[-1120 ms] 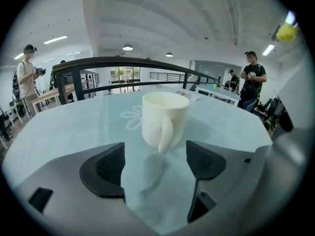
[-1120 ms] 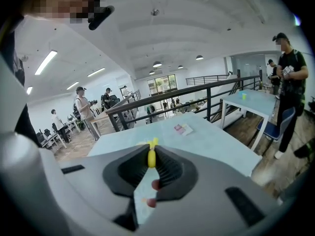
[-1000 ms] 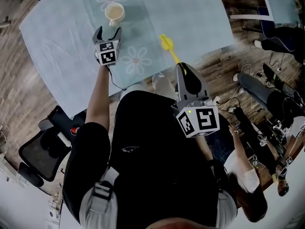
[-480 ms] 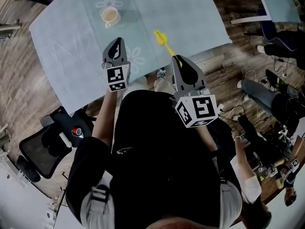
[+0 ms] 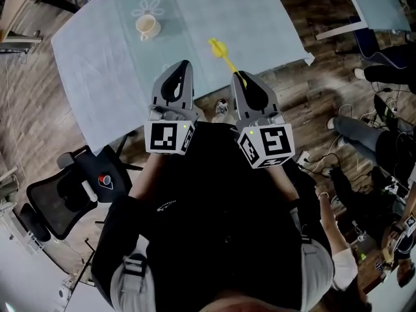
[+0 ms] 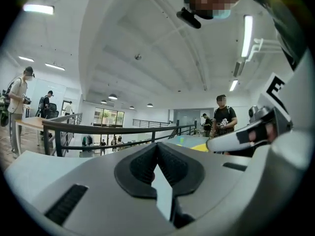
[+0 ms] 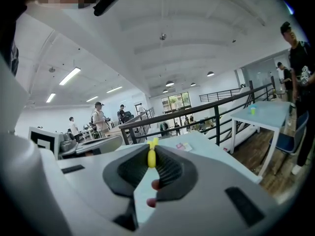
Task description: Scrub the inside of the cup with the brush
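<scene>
Head view: light blue table (image 5: 97, 57) fills the upper frame. The cup (image 5: 147, 26) stands upright and open-mouthed on it toward eleven o'clock, just below a printed flower (image 5: 147, 8) on the cloth. Left gripper (image 5: 184, 65) is held up in front of the person's chest, tip toward twelve o'clock; the cup lies at roughly ten o'clock from that tip, well apart. In the left gripper view its jaws (image 6: 157, 149) are pressed together with nothing between the pads. Right gripper (image 5: 236, 77) sits just beside the left, at its three o'clock, marker cubes near each other. Its jaws are clamped on the handle of the yellow brush (image 5: 223, 52), which runs out toward eleven o'clock, with the head over the table's near edge. The right gripper view shows the gripper (image 7: 151, 152) pinching the brush (image 7: 152, 157) at the pad tips. The cup lies near ten o'clock from the brush head, well apart. A black chair (image 5: 55, 203) stands at eight o'clock on the wood floor (image 5: 26, 109).
</scene>
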Demonstrator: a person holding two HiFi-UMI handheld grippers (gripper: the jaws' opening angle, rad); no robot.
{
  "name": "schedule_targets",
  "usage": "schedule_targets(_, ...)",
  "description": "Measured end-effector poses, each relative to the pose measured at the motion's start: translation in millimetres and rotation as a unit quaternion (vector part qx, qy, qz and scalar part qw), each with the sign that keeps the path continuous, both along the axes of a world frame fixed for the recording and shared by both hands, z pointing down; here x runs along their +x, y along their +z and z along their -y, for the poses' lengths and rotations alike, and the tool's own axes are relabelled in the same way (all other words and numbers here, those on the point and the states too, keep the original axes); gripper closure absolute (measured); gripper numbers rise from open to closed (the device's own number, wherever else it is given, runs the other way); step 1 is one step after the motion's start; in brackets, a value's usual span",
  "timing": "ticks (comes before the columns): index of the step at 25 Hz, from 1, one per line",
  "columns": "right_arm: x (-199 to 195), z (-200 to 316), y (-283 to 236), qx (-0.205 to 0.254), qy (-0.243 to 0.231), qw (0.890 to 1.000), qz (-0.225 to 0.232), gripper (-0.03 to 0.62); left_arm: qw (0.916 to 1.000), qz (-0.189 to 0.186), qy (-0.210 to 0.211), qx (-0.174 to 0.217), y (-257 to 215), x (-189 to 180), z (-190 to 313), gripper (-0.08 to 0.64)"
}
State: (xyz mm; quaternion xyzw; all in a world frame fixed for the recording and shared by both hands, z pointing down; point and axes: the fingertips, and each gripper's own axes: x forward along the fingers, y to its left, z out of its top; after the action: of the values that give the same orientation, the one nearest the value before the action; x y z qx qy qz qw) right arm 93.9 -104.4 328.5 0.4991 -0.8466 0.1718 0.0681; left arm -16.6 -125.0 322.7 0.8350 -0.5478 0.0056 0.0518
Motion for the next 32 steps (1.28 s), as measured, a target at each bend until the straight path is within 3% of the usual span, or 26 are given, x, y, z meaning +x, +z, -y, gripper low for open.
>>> schedule_targets(5,27,-14,3,0.012,0.003,1.000,0.002,0.552,0.9995,-0.012,0.028,-0.004,-3,49,-27,0.547)
schedule_targets(9,40,-21,6,0.013,-0.003,1.000,0.002,0.552,0.9990,0.000,0.045,-0.001,-3,72,-37,0.546)
schedule_targets(20,52,-26,3,0.020,-0.016,1.000,0.006,0.554,0.9997,0.007,0.023,-0.004,-2,87,-43,0.546)
schedule_targets(32,47,-22,2,0.021,-0.030,0.999,0.004,0.552,0.9998,0.017,0.002,-0.004,1,78,-44,0.546)
